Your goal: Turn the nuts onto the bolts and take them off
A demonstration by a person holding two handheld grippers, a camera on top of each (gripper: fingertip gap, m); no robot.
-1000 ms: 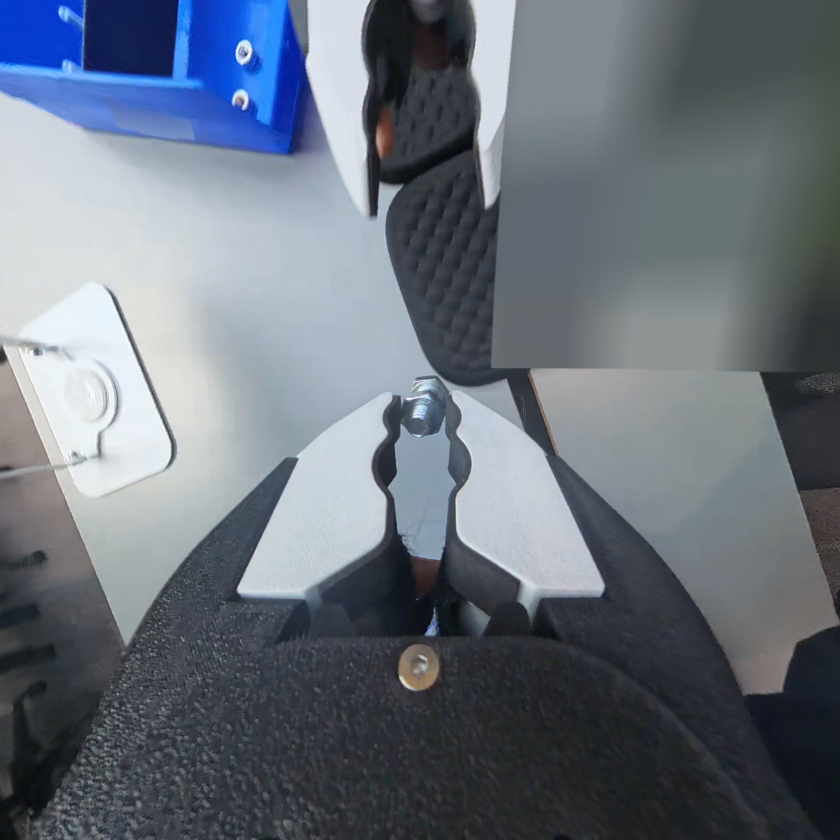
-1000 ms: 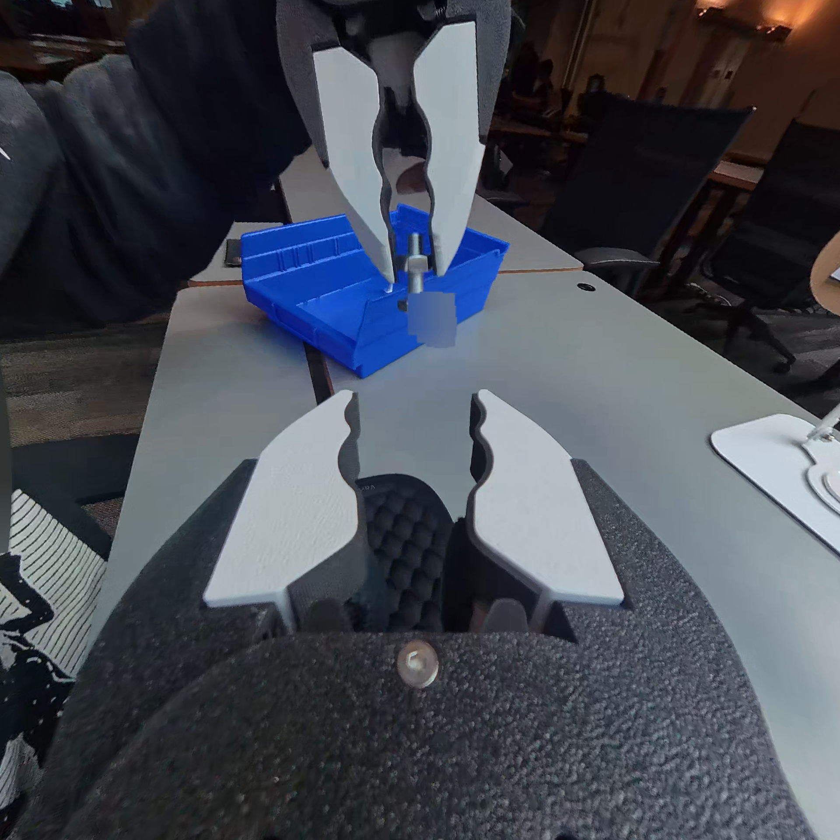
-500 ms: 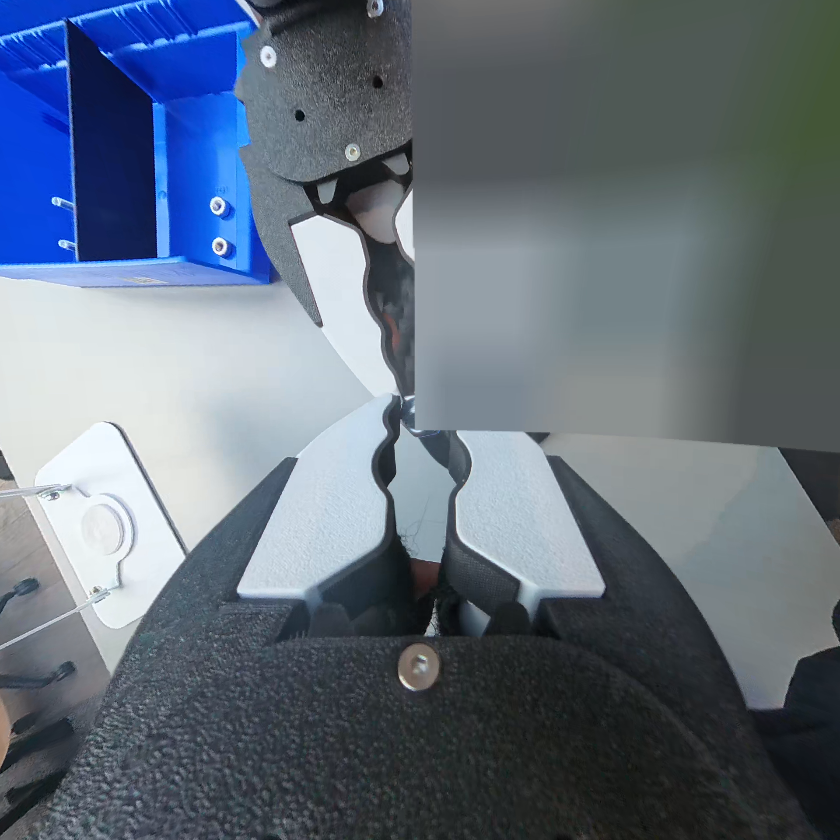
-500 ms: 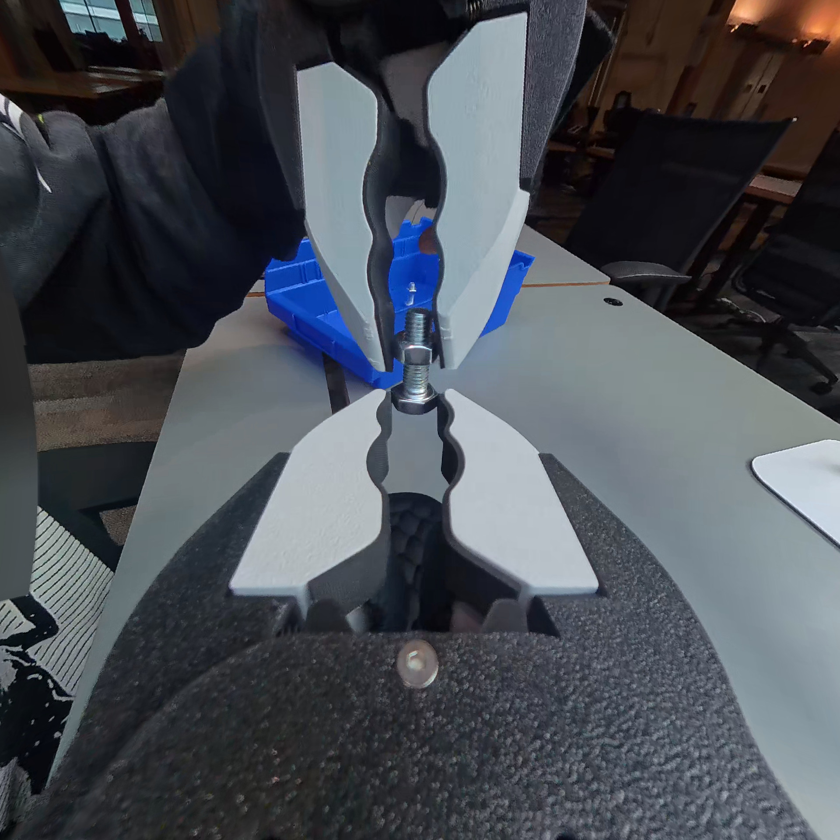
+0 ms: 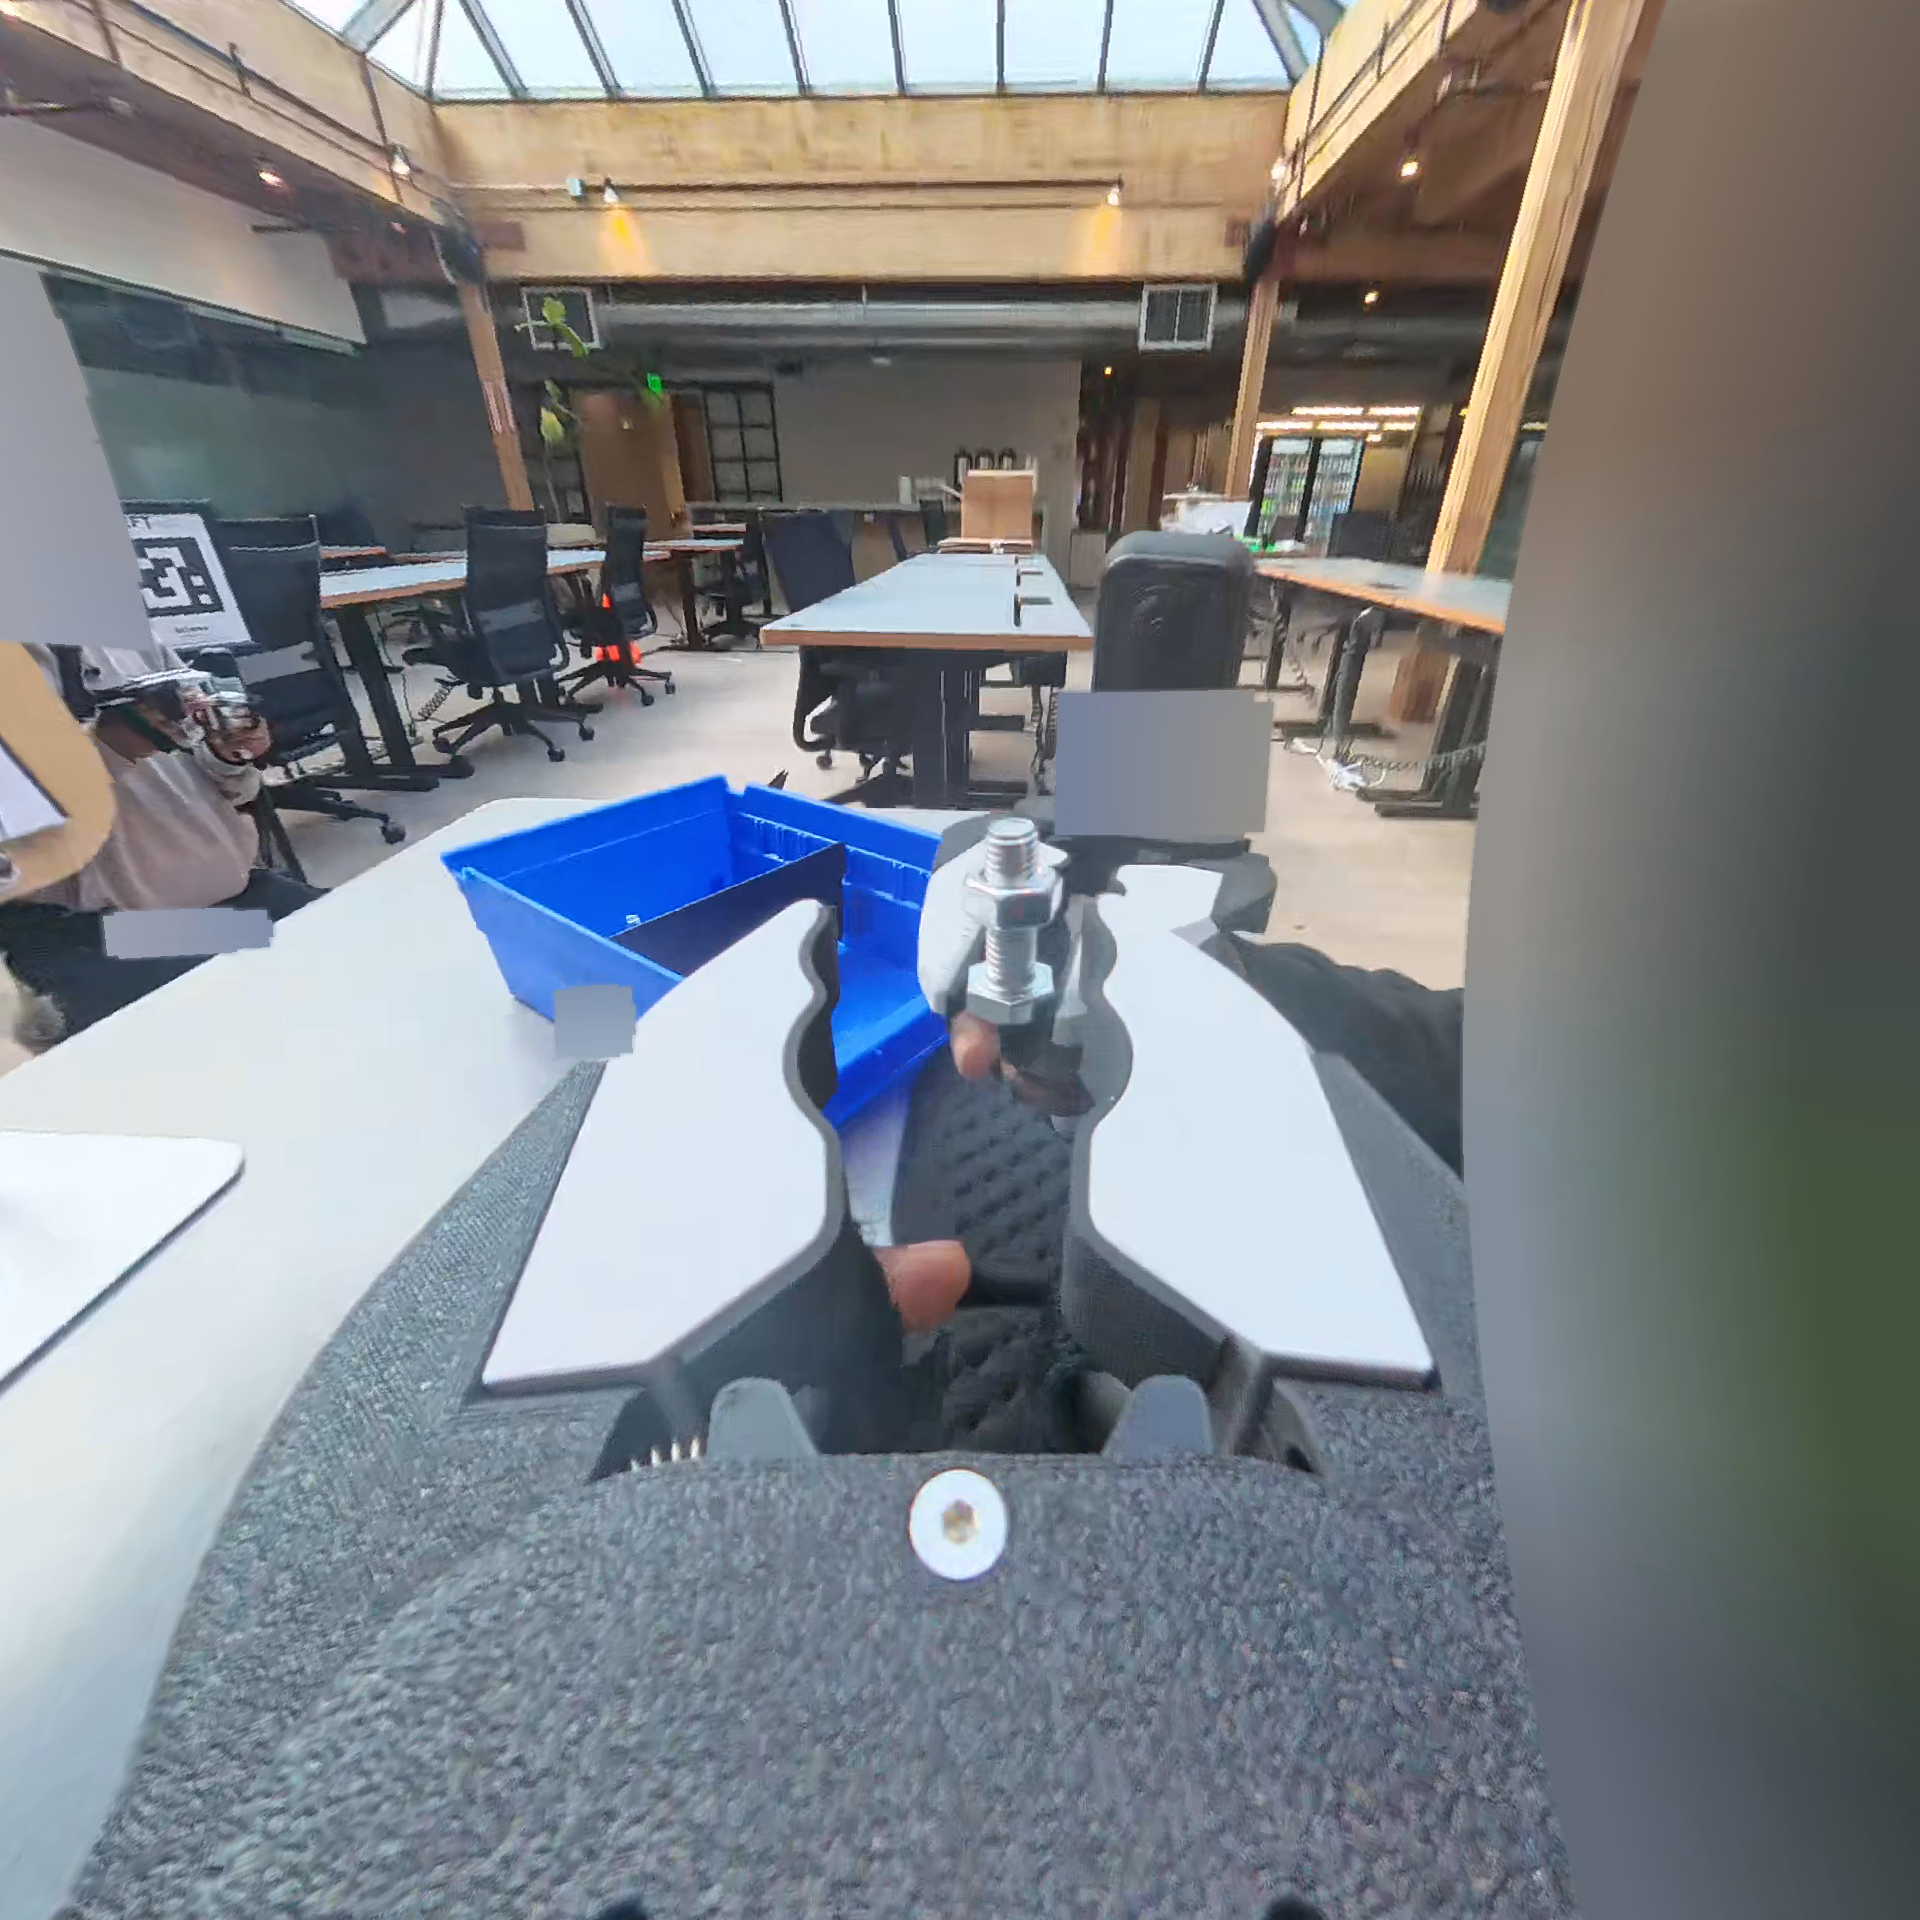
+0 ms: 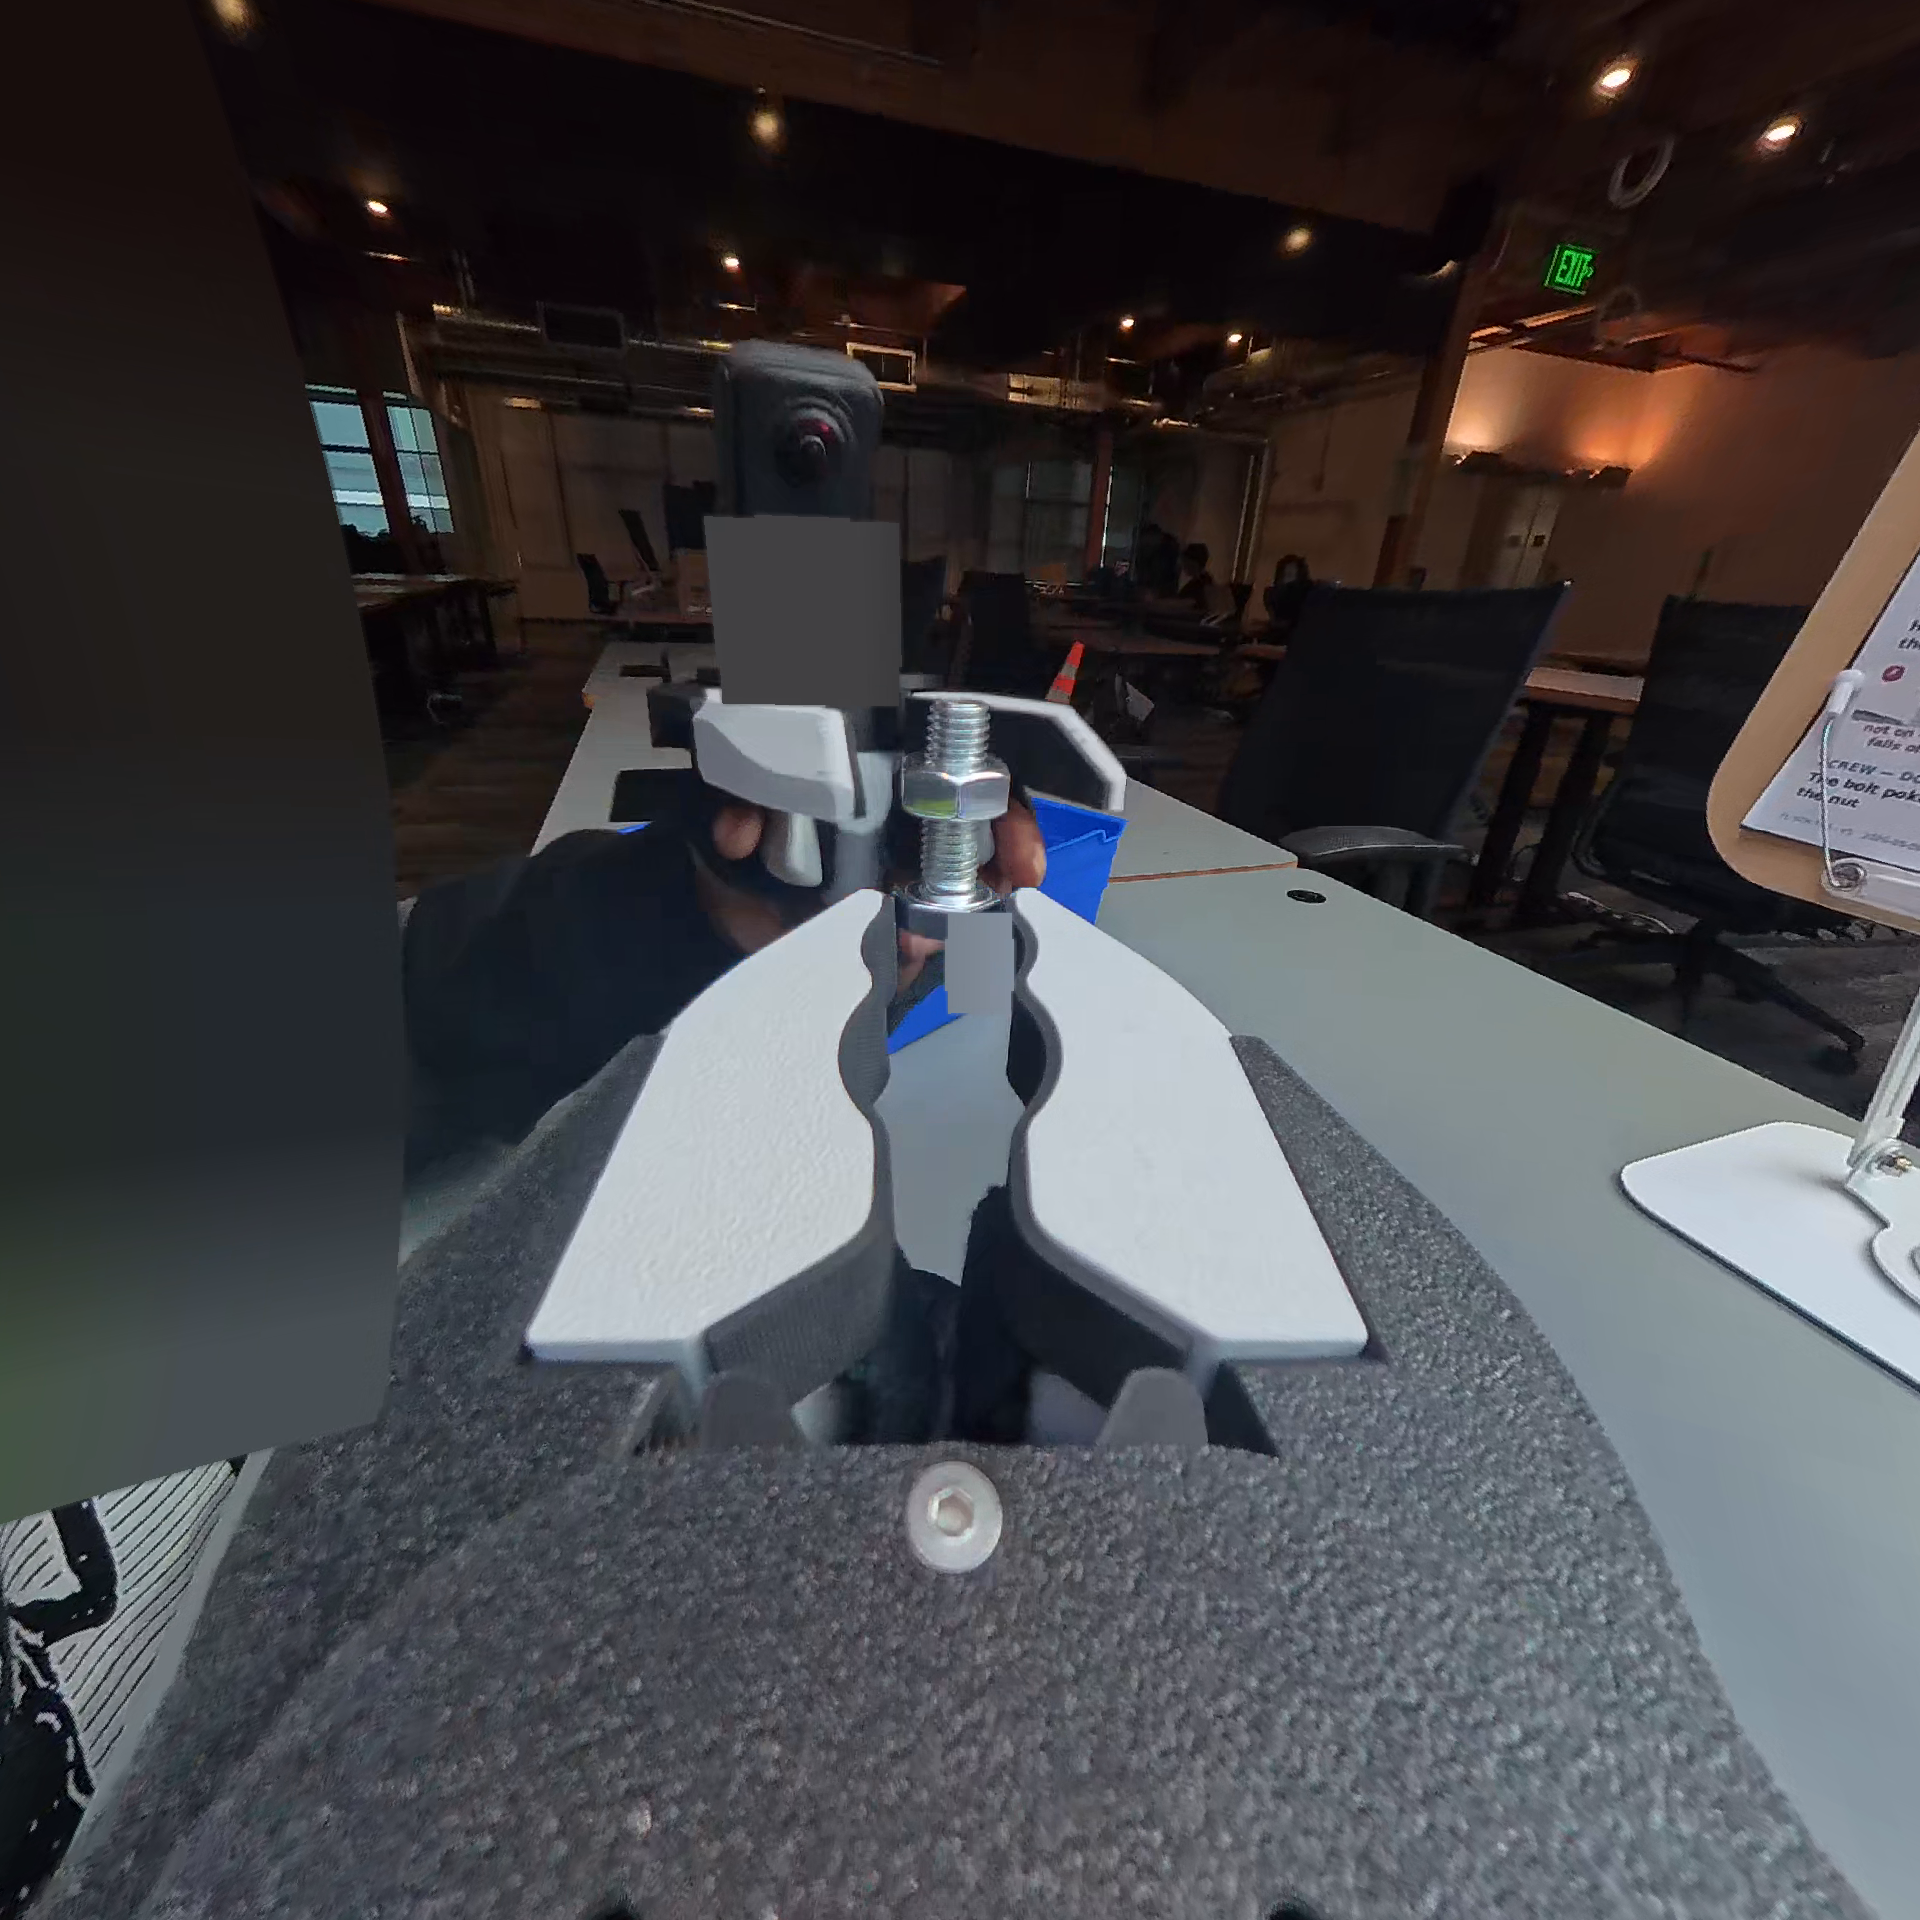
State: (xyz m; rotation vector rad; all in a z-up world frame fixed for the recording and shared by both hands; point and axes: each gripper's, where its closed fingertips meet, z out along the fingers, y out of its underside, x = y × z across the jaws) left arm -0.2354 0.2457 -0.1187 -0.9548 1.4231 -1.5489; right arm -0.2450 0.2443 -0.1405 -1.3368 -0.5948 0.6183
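A silver bolt point(image 6: 951, 852) stands upright with a hex nut point(image 6: 954, 795) partway up its thread. My right gripper point(image 6: 951, 906) is shut on the bolt's head, held above the grey table point(image 6: 1455, 1039). In the left wrist view the bolt point(image 5: 1010, 935) and its nut point(image 5: 1013, 899) rise just beyond my left gripper point(image 5: 971, 904), which is open; its pads stand apart from the nut on either side. The left gripper's fingers point(image 6: 774, 764) also show in the right wrist view, spread behind the bolt.
A blue bin point(image 5: 644, 904) with a dark divider sits on the table behind the grippers. A white stand base point(image 6: 1787, 1226) carrying a clipboard point(image 6: 1849, 707) is at the right. Office chairs and other desks stand beyond. A person's dark sleeve point(image 6: 540, 966) is at the left.
The right gripper shut on the bolt's head while the left still held the bolt. The left gripper has now opened and let go. Both grippers tilted up to level.
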